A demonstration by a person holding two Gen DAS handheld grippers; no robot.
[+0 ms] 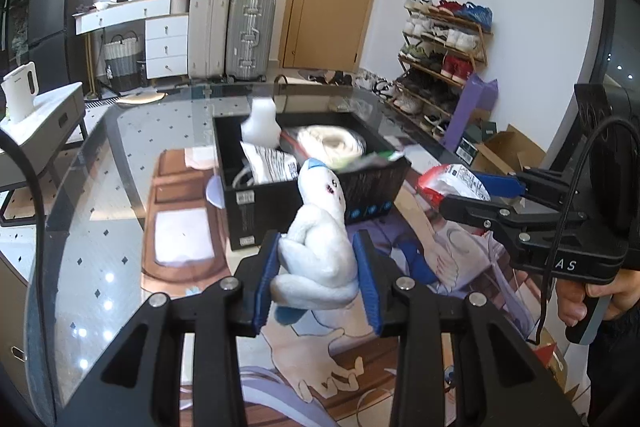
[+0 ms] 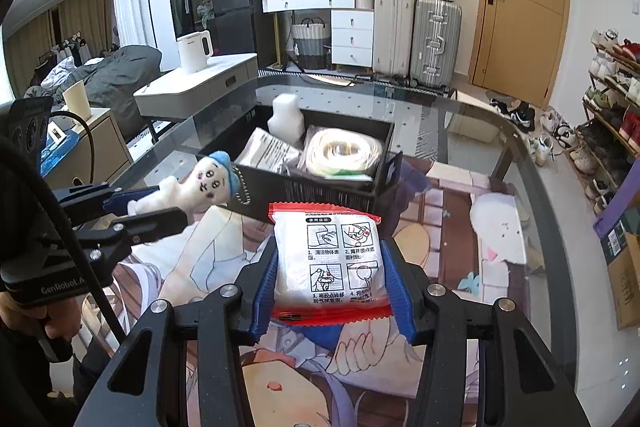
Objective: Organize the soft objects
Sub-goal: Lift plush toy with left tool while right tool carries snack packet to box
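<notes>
On top of the big glass table [image 2: 500,131] with the cartoon print mat sits a black rectangular box [image 2: 332,187], already holding a coiled white bundle in clear wrap [image 2: 342,151], a printed plastic pouch [image 2: 268,151] and a white foam chunk [image 2: 285,119]. Both grippers hang just in front of it. The right gripper [image 2: 330,277] is pinching a red-edged white packet with instruction pictures [image 2: 340,259]. The left gripper [image 1: 318,269] is squeezing a small white plush doll with a blue cap [image 1: 320,227].
</notes>
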